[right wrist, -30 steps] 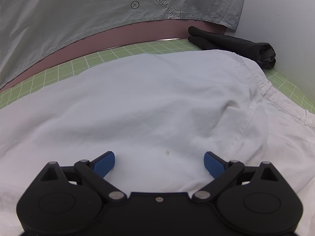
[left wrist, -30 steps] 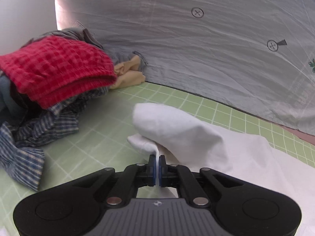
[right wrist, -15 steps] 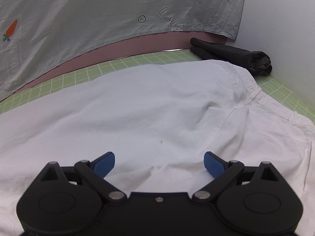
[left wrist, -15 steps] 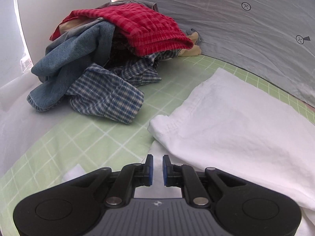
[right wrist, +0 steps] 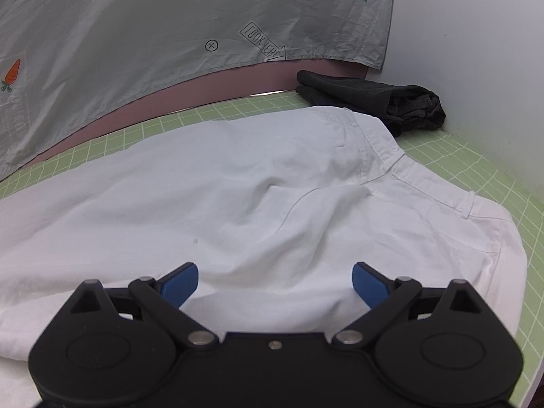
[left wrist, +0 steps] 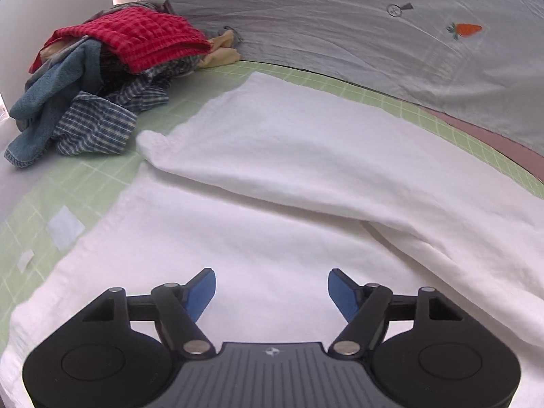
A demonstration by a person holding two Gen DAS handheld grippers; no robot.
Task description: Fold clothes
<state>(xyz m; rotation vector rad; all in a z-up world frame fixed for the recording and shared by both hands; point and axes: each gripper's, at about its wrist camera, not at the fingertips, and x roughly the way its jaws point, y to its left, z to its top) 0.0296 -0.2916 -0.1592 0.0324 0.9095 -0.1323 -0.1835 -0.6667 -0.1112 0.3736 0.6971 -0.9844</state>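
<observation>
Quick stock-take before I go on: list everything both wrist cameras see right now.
White trousers: one, white, spread on the mat, one leg laid over the other.
Clothes pile: one heap, red, blue and plaid, far left of the mat.
Black garment: one, black, folded, far right corner.
Mat: one, green with a grid, under everything.
Backdrop cloth: one, grey with carrot prints, hanging behind.
Tape patches: two, white, on the mat at left.
Left tool: jaws just opened, nothing between them.
Right tool: open, over the trousers.
</observation>
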